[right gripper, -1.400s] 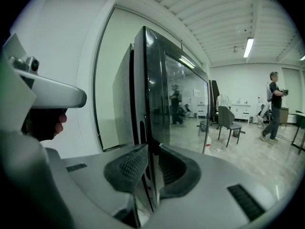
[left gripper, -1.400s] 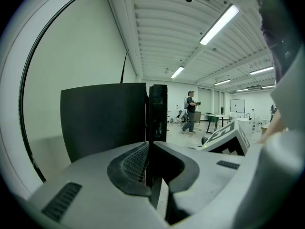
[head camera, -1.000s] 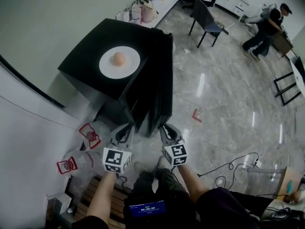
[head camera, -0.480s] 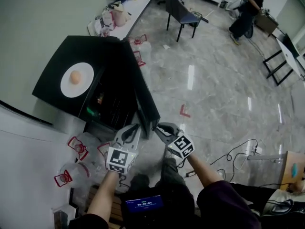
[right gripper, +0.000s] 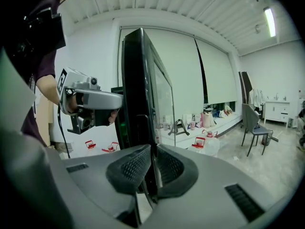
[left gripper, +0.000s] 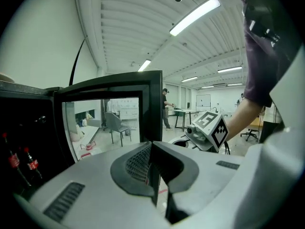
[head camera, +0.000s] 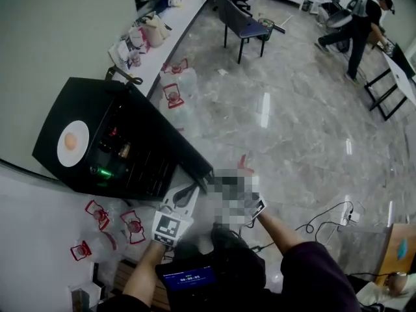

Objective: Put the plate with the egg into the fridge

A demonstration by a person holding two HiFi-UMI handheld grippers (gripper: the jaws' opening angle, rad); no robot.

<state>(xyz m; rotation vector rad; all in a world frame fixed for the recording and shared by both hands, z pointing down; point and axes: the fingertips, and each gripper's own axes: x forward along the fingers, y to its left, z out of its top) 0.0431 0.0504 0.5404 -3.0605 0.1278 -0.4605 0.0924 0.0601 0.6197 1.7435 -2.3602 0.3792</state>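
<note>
We hold the left gripper [left gripper: 152,149] and right gripper [right gripper: 152,151] clamped on the edge of the fridge door [head camera: 175,148], the right's jaws just tightened, and fear a hard swing rocks the fridge [head camera: 45,125], sliding the plate [head camera: 81,153] and egg [head camera: 70,140] off its top at nine o'clock.

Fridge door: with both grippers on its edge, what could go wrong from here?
The left gripper and right gripper, whose fingers have just closed further, pinch only the thin edge of the black-framed glass door; they may slip. The round white plate with the brown egg rests on the black fridge; a jolt could roll the egg off.
</note>
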